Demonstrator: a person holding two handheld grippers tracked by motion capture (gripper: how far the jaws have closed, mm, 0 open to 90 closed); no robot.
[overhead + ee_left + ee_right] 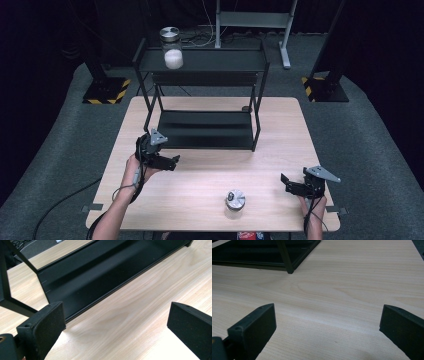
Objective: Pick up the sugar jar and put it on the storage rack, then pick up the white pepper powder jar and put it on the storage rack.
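A glass jar (171, 48) with a metal lid and white contents stands on the top shelf of a black two-tier rack (202, 95). A second small jar (234, 200) with a silver lid sits on the wooden table (270, 145) near its front edge. My left gripper (174, 160) hovers at the rack's front left corner, open with nothing between its jaws. In the left gripper view the left gripper (115, 322) faces the rack's lower shelf (100, 275). My right gripper (284, 183) is open and empty at the front right, right of the small jar; the right gripper (327, 325) looks over bare wood.
The rack's front right leg (287, 260) stands on the table ahead of the right gripper. Grey carpet surrounds the table. Black stands with yellow-striped bases (106, 92) and a grey metal frame (252, 22) stand behind it. Cables trail off the front left.
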